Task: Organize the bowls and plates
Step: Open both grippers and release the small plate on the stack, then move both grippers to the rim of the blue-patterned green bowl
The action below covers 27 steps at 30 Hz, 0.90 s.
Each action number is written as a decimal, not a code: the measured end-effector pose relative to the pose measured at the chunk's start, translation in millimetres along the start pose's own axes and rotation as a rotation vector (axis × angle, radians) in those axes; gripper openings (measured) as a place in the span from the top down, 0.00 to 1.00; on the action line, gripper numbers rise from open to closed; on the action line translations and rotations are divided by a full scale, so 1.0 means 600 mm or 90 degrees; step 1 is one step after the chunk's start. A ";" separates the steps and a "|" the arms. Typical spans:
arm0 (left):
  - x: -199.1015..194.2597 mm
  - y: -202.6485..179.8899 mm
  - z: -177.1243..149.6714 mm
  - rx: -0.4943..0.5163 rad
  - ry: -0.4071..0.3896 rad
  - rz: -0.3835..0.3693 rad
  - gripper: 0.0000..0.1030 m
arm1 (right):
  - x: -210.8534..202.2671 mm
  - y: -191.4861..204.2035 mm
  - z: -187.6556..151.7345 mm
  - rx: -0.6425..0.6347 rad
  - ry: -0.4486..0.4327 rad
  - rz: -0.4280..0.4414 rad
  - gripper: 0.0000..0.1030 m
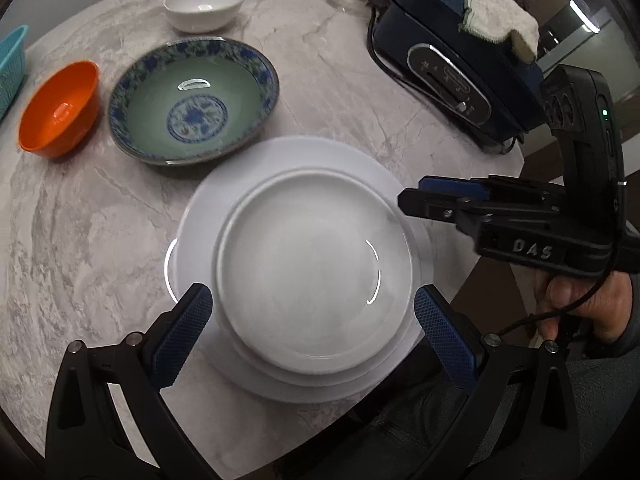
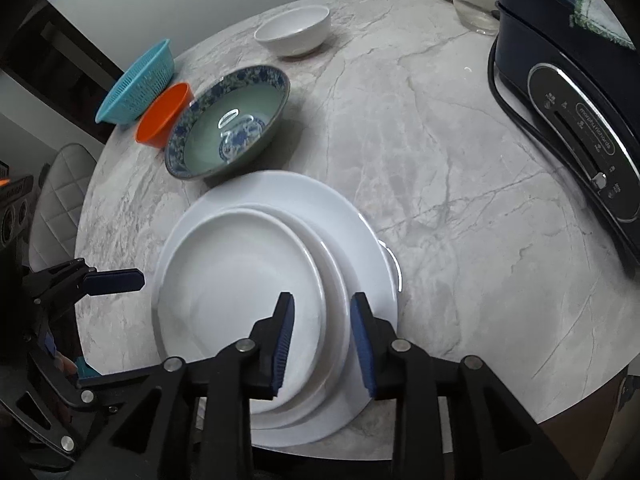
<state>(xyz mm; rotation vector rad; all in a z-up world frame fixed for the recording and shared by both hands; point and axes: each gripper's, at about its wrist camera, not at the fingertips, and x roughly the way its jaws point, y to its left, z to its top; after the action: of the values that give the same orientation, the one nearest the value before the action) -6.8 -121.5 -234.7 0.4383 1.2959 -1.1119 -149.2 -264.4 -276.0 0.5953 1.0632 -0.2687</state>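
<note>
We look down at a round marble table (image 1: 320,80) from two handheld grippers. Near us, at the table's near edge, sits a stack of white plates (image 1: 316,272): a smaller plate (image 2: 240,276) rests on a larger plate (image 2: 360,248), set toward its left side in the right wrist view.

Our left gripper (image 1: 314,320) hangs above the stack with its jaws spread wide, one blue pad on each side of the smaller plate, neither pressing on it. It holds nothing.

Our right gripper (image 2: 322,344) has its jaws partly apart over the right side of the stack. The plate rims show in the gap, and the pads do not appear to clamp them.

Farther back on the left stand a blue-patterned bowl (image 1: 194,102), an orange bowl (image 1: 60,110) just left of it, and a teal basket (image 2: 138,84) at the table's edge. A small white bowl (image 1: 204,6) sits at the far side. A dark blue appliance (image 1: 448,60) with a cloth on top occupies the far right.
</note>
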 end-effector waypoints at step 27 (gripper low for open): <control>0.061 0.299 0.168 -0.343 -0.066 -0.054 0.20 | 0.142 -0.047 0.318 0.027 0.140 0.330 0.42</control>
<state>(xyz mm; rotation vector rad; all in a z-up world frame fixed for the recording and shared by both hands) 192.7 -135.3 -295.0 -0.0755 1.4647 -0.7966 17.9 -391.4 -293.4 0.9301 1.0743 0.2329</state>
